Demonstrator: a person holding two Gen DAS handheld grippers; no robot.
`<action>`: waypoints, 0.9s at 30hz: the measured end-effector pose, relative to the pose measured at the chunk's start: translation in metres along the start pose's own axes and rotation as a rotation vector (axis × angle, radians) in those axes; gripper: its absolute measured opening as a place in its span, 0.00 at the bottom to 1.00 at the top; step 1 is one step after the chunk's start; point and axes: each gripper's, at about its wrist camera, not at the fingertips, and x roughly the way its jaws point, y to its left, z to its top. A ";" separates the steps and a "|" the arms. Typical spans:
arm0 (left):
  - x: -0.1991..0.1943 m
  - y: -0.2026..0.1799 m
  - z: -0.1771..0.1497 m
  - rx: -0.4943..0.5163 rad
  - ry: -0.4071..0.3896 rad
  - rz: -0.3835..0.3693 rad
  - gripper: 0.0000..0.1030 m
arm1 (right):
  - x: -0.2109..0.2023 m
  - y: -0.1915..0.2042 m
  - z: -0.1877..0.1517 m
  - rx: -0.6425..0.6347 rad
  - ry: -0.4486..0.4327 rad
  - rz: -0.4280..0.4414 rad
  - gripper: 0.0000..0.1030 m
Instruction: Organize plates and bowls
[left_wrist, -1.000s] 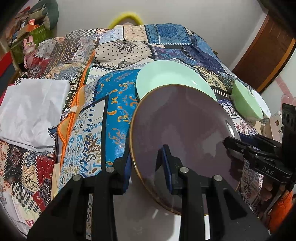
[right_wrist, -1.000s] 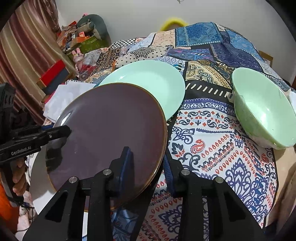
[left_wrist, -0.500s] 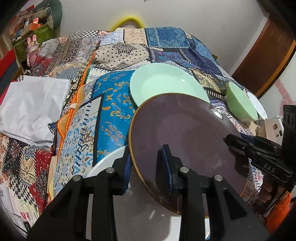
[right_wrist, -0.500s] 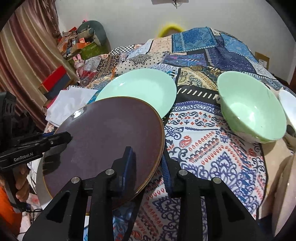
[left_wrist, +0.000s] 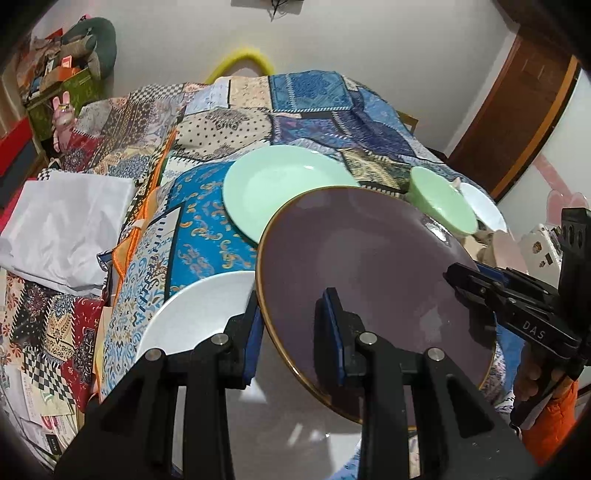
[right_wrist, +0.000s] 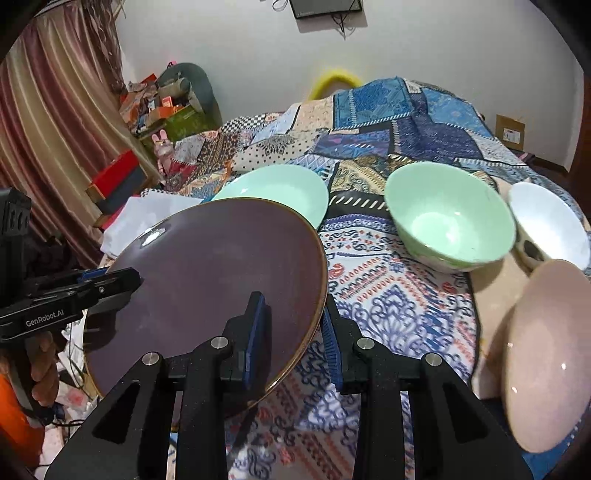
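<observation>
Gripping opposite rims, the left hand-held gripper (left_wrist: 291, 328) and right hand-held gripper (right_wrist: 293, 332) are each nearly closed, pads pinching the round dark purple plate with a gold edge (left_wrist: 369, 280), held tilted above the patchwork-cloth table (right_wrist: 388, 299). At its 11 o'clock lies a mint-green plate (left_wrist: 280, 188); a white plate (left_wrist: 195, 314) sits under its 8 o'clock edge. At 2 o'clock stands a mint-green bowl (right_wrist: 448, 225).

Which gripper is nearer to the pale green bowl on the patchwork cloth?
Right. The right gripper clamps the dark brown plate's edge on the side facing the pale green bowl; the left gripper clamps the opposite edge, farther away.
</observation>
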 end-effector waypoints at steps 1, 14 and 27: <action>-0.004 -0.005 -0.001 0.005 -0.005 0.001 0.30 | -0.004 -0.001 -0.001 0.002 -0.005 -0.001 0.27; -0.032 -0.061 -0.017 0.036 -0.027 -0.020 0.30 | -0.050 -0.026 -0.021 0.009 -0.052 -0.018 0.27; -0.020 -0.098 -0.039 0.048 0.014 -0.023 0.30 | -0.062 -0.055 -0.051 0.052 -0.045 -0.027 0.27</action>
